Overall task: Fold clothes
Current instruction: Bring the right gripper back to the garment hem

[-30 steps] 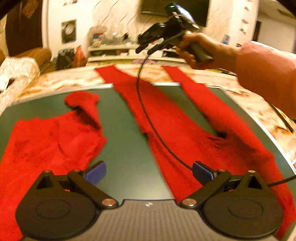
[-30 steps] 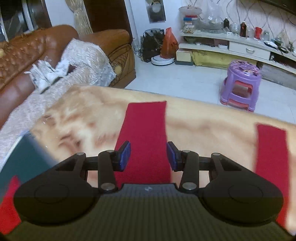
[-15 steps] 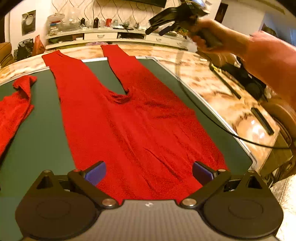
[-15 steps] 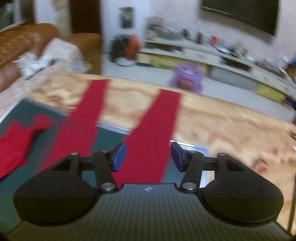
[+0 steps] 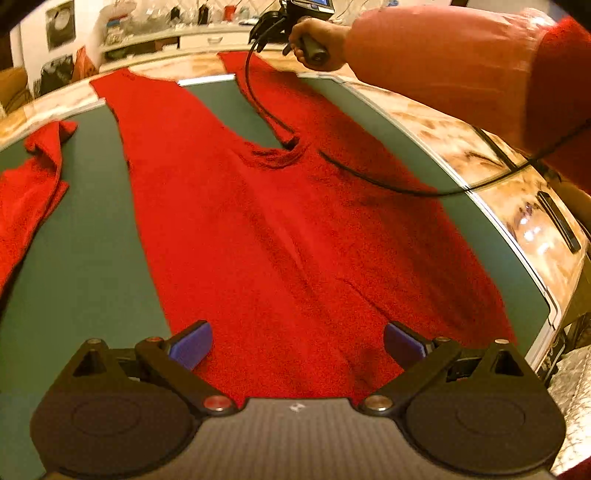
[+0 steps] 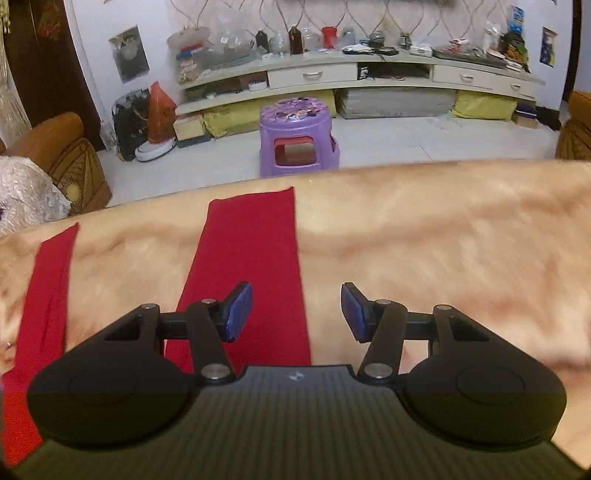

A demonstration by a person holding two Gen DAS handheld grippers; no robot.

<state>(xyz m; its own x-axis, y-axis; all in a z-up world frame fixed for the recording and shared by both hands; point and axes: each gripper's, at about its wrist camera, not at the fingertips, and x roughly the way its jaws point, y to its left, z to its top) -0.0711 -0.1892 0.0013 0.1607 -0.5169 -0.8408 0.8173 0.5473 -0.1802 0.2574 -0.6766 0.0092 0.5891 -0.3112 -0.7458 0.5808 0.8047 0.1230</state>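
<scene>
A pair of red trousers (image 5: 280, 229) lies flat on a green mat (image 5: 85, 251), waist toward me, both legs running away onto the marble table. My left gripper (image 5: 297, 345) is open and empty, low over the waist edge. My right gripper (image 6: 295, 312) is open and empty above the far end of the right trouser leg (image 6: 251, 258); the other leg's end (image 6: 48, 280) lies to its left. In the left wrist view the right gripper (image 5: 273, 26) is held in a hand at the far table edge, its cable trailing over the cloth.
A second red garment (image 5: 26, 184) lies crumpled on the mat's left side. The marble table (image 6: 443, 251) extends right of the legs. Beyond the far edge stand a purple stool (image 6: 297, 136), a TV cabinet (image 6: 351, 77) and a brown sofa (image 6: 59, 158).
My left gripper has settled closer over the trouser waist. My right gripper has moved right and lower over the right leg's end, and its jaws have opened wider.
</scene>
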